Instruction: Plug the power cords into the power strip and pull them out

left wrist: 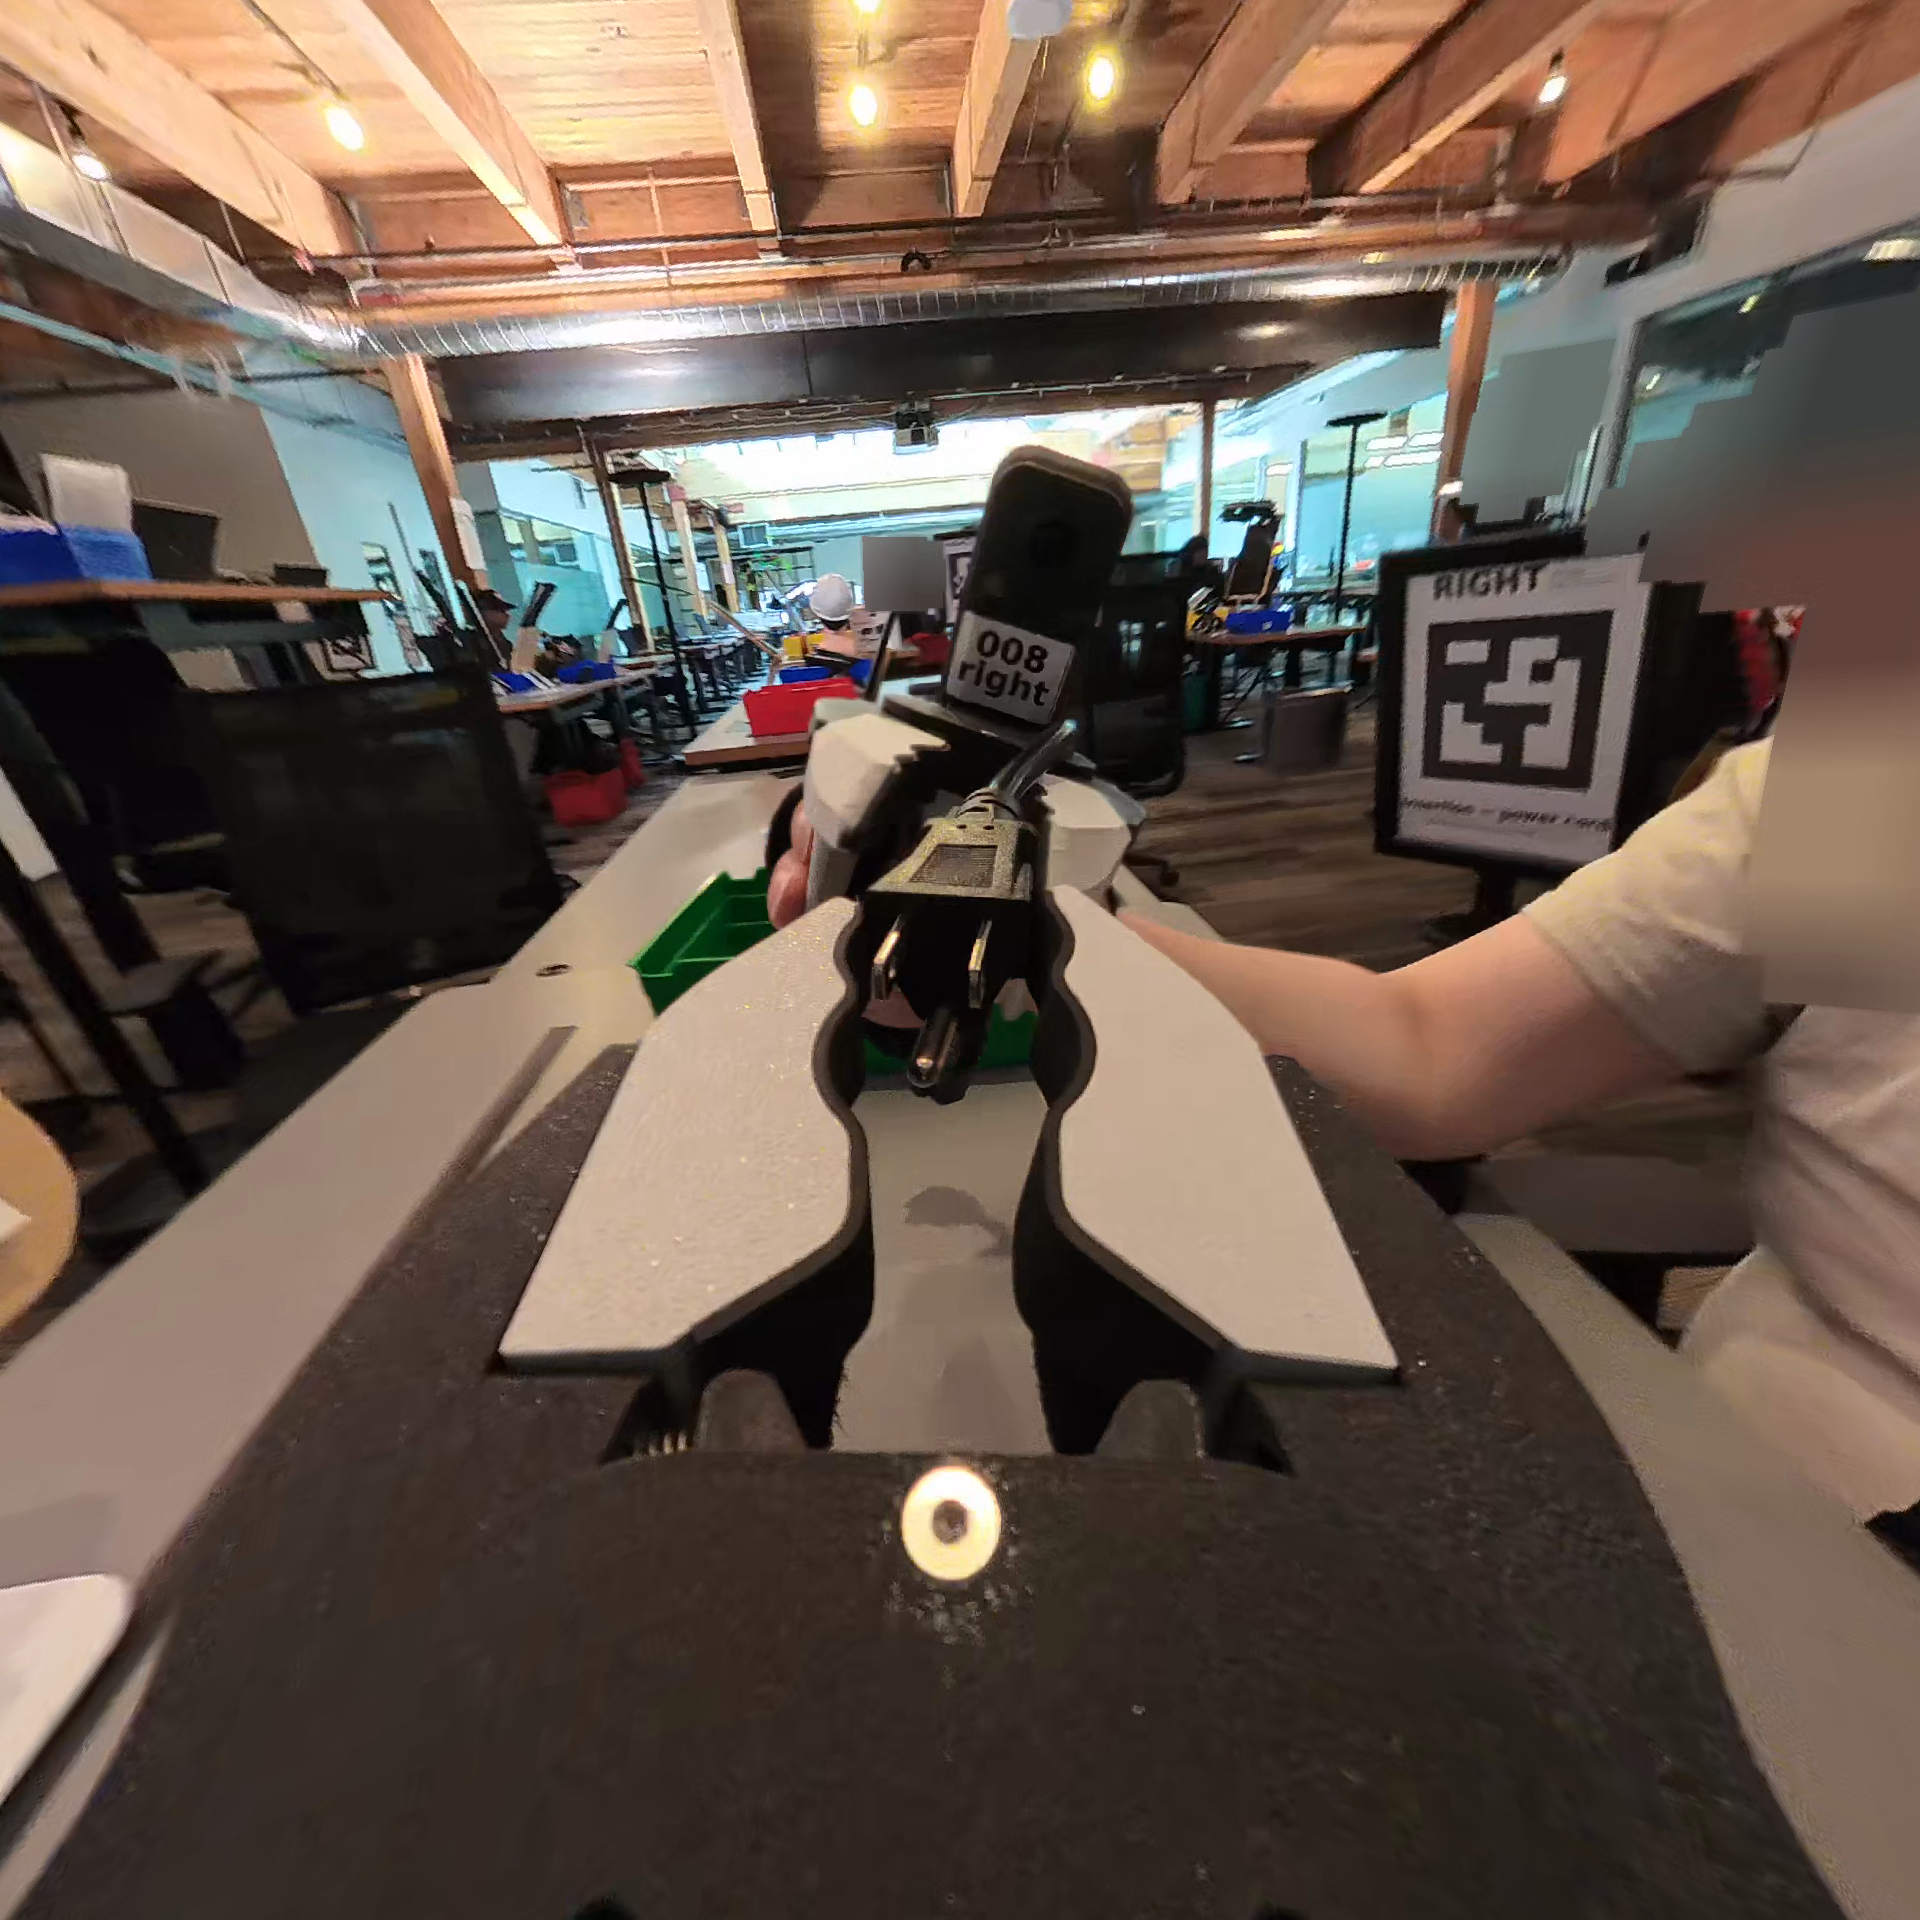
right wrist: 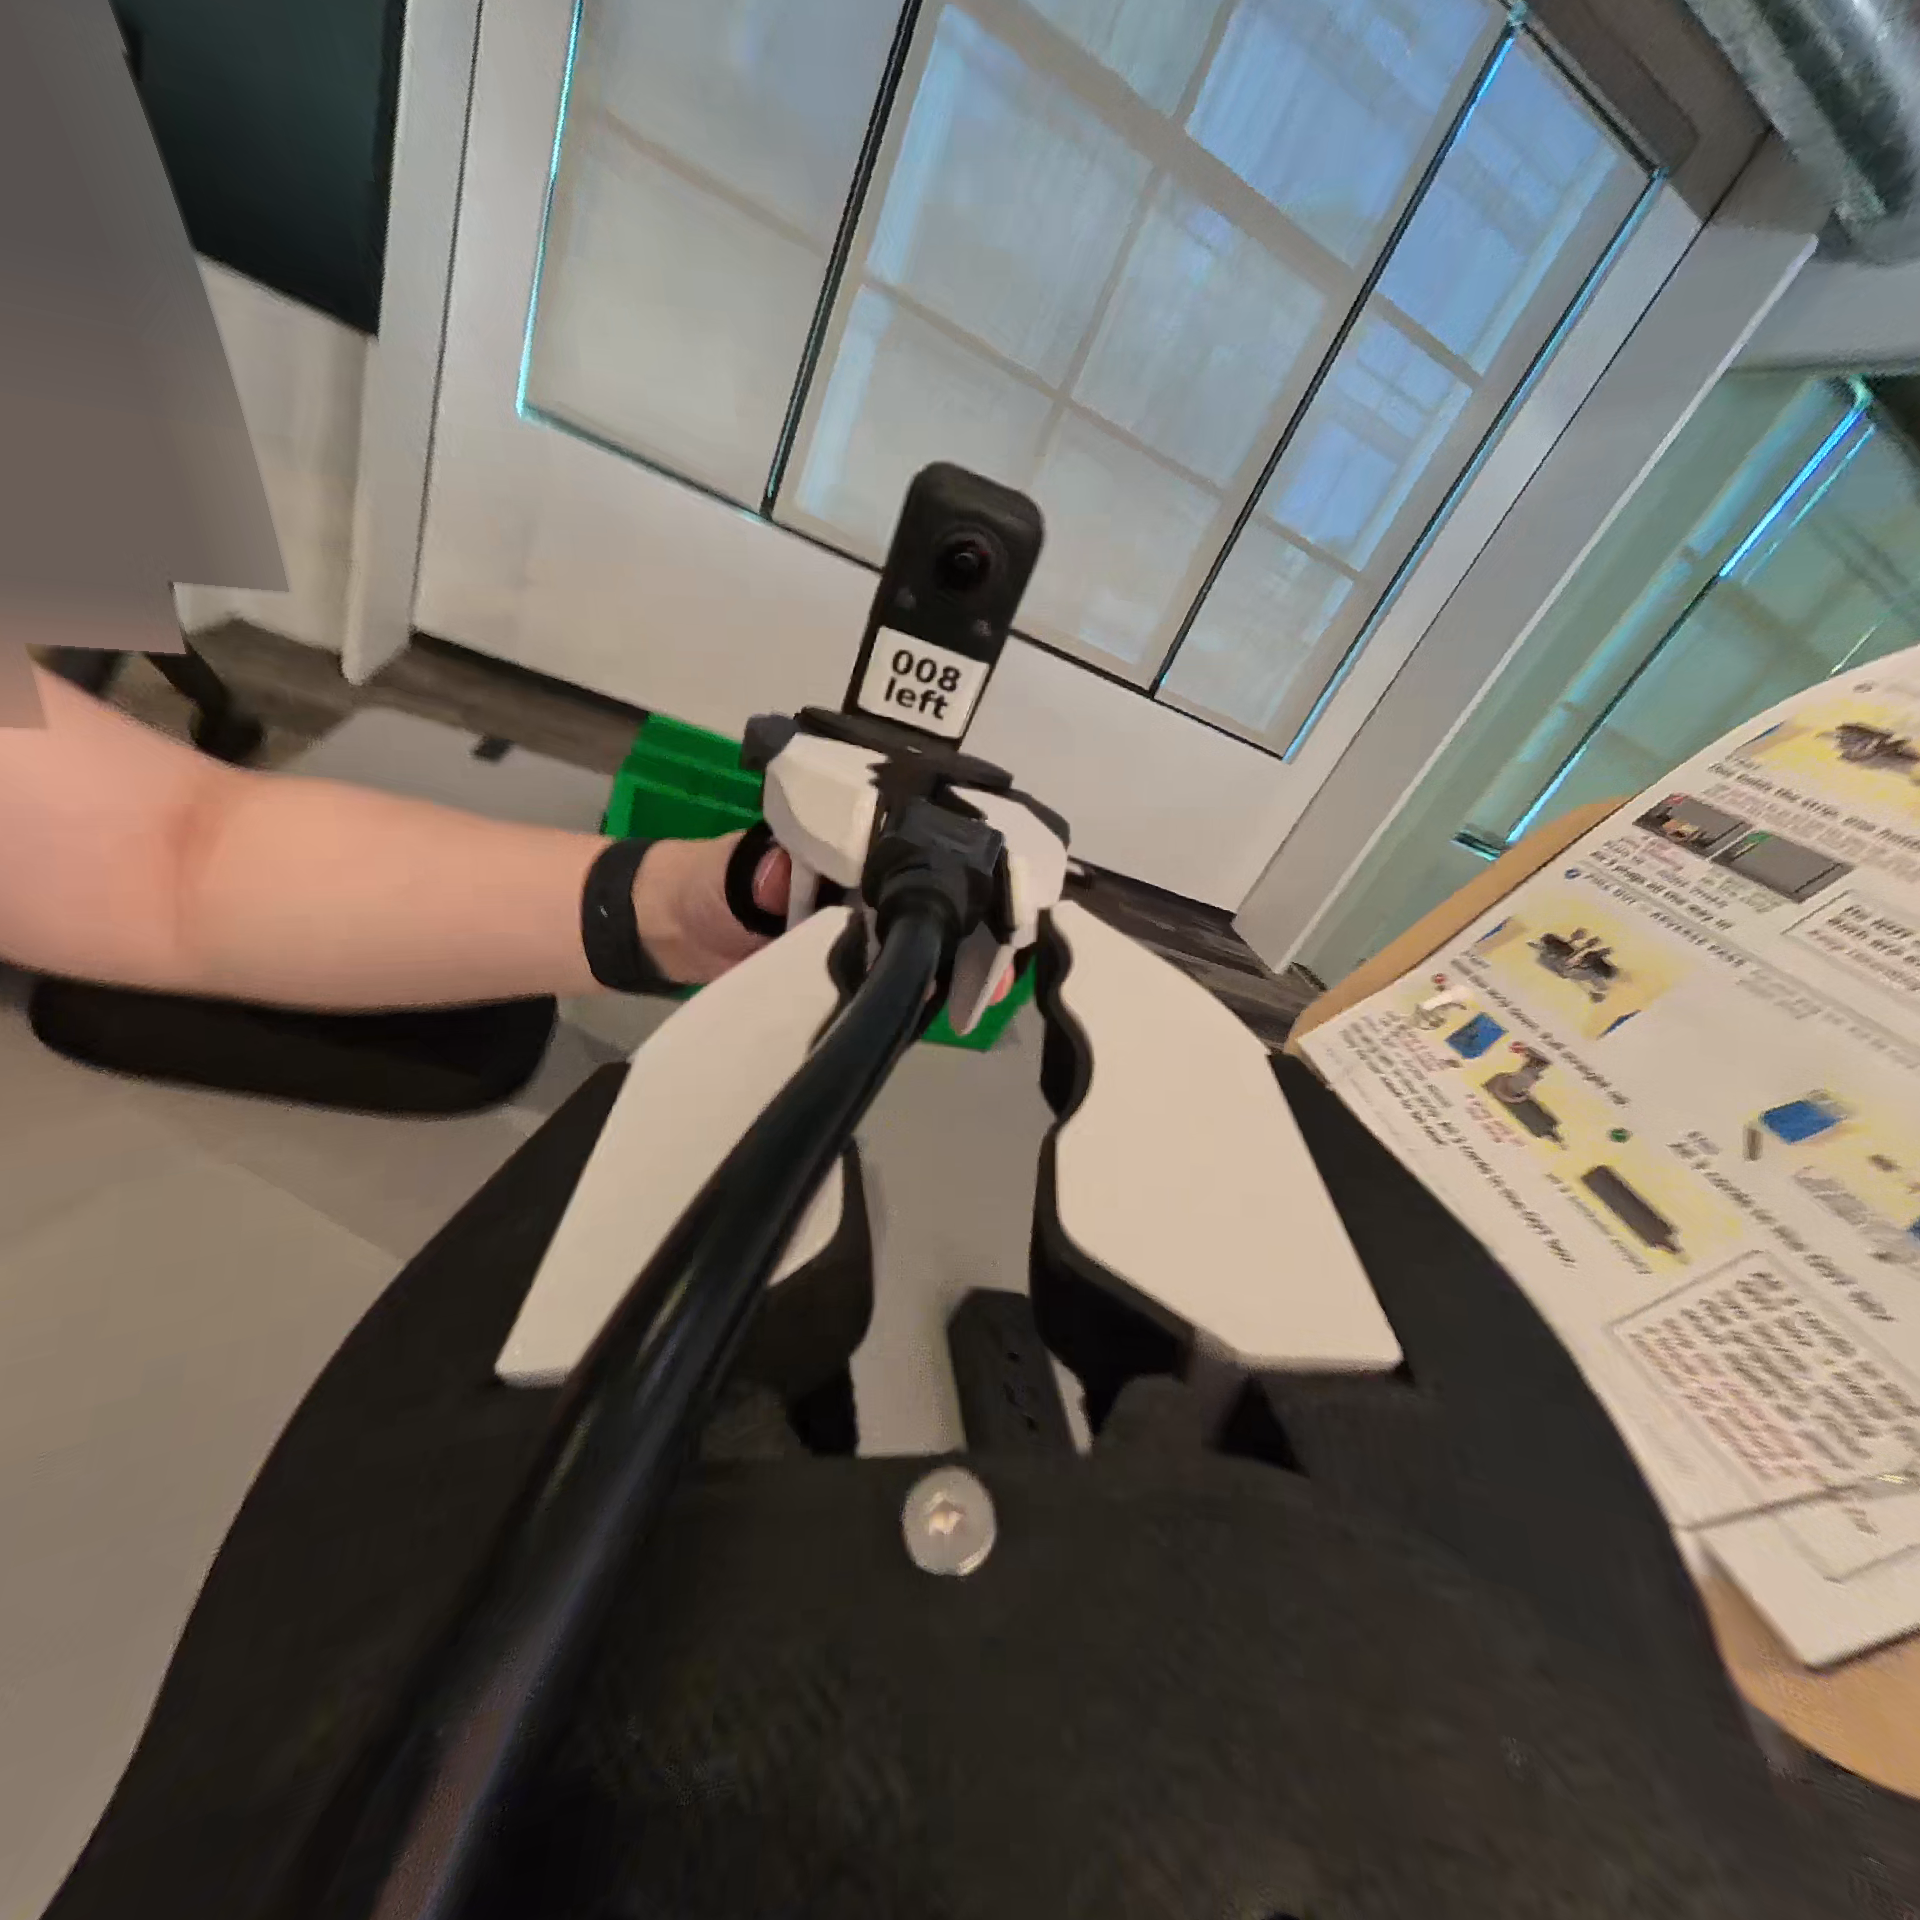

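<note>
Left claw (left wrist: 954,971) pinches the plug (left wrist: 951,883) at 12 o'clock, right claw (right wrist: 951,966) is spread around its cord (right wrist: 790,1164) (stiff, springy, we judge), so we'd grip the hard, light plug body.

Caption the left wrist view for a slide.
Plug sits between the left claw's tips, prongs toward camera, right claw close behind.

the left gripper (left wrist: 951,956) and right gripper (right wrist: 951,966) are raised and point tip to tip, nearly touching. the left gripper's fingers close on the sides of the plug (left wrist: 951,935). the right gripper's fingers stand apart, wider than the cord (right wrist: 831,1101) running between them. the left forearm (right wrist: 312,883) and right forearm (left wrist: 1403,1029) reach in level from opposite sides.
</note>
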The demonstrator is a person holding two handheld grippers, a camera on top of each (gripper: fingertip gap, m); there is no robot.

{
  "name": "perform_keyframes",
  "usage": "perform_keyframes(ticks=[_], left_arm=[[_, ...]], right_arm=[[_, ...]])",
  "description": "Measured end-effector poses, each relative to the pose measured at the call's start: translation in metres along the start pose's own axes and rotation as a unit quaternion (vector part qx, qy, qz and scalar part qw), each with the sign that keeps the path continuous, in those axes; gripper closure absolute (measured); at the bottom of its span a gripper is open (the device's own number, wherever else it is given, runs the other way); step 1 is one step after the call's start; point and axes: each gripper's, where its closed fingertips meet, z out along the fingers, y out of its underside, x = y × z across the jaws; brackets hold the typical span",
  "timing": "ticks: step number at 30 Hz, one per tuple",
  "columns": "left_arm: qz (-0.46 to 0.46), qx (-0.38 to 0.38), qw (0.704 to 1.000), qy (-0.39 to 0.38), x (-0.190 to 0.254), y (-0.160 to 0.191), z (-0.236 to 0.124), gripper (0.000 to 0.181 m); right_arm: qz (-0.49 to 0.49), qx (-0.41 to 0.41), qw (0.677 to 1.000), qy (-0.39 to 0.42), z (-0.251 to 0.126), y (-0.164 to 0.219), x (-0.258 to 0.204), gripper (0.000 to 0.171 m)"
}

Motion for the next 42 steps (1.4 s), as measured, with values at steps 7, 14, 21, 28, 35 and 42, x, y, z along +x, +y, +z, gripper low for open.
perform_keyframes(ticks=[7, 14, 21, 28, 35, 42], left_arm=[[0.079, -0.041, 0.996, -0.028, 0.003, -0.005, -0.008, 0.153], [0.108, -0.069, 0.991, -0.031, 0.008, -0.01, -0.014, 0.153], [0.146, -0.118, 0.98, -0.059, 0.007, -0.005, -0.015, 0.153], [0.136, -0.151, 0.977, -0.065, 0.006, 0.0, -0.02, 0.153], [-0.073, -0.042, 0.996, 0.02, 0.01, -0.019, -0.028, 0.133], [-0.205, -0.029, 0.977, 0.039, 0.001, -0.002, -0.001, 0.124]], right_arm=[[0.061, 0.056, 0.996, -0.028, 0.024, -0.01, -0.013, 0.136], [0.016, 0.048, 0.999, 0.003, 0.03, -0.016, -0.015, 0.14], [0.033, 0.055, 0.998, -0.01, 0.03, -0.016, -0.016, 0.142], [0.012, 0.04, 0.999, 0.001, 0.032, -0.013, -0.014, 0.146], [-0.047, 0.049, 0.997, 0.035, 0.019, -0.022, -0.009, 0.147], [-0.167, -0.006, 0.985, 0.052, 0.019, -0.009, -0.013, 0.147]])
